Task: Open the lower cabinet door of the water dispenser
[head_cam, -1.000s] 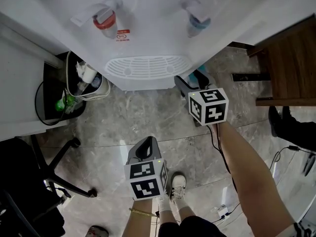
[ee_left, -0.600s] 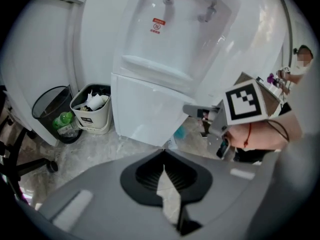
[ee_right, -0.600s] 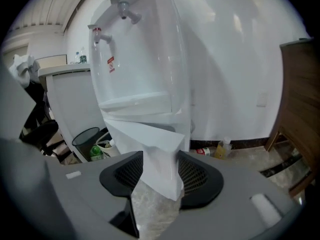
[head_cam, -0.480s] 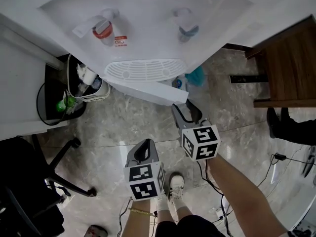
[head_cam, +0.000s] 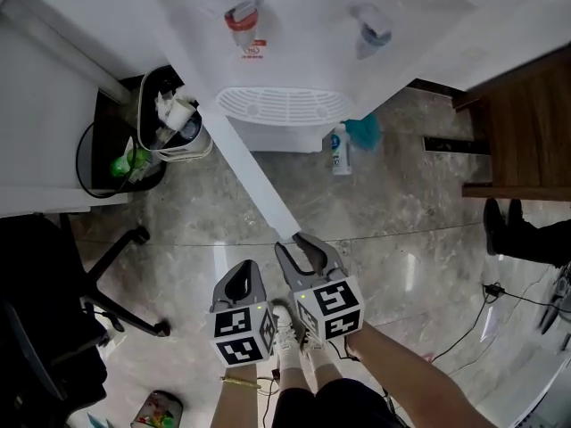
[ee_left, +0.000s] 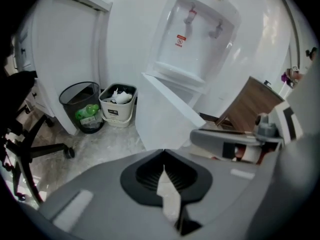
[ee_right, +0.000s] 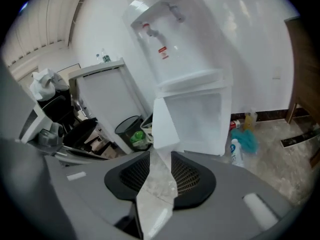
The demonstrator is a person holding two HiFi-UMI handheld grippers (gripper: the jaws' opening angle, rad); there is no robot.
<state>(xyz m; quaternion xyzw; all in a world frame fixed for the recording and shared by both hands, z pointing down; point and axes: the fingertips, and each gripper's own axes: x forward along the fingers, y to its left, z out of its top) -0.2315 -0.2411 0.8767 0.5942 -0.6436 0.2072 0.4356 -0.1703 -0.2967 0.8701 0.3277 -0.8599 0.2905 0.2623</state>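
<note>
Now, lower cabinet door [head_cam: 254,176] of water dispenser [head_cam: 294,52] standing wide open, free edge right at tips of right hand-held gripper [head_cam: 302,242], jaws part open and closing, nothing between pads, left hand-held gripper [head_cam: 247,267] just beside, jaws together, empty.

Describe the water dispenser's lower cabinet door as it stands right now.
The lower cabinet door is a plain, flat white panel that looks like plastic. It stands wide open, hinged at the left front corner of the water dispenser in the head view, where it shows edge-on as a strip above the floor. Its free edge sits at the tips of the right gripper, whose jaws are closing. Whether the pads press it can't be told.
</note>
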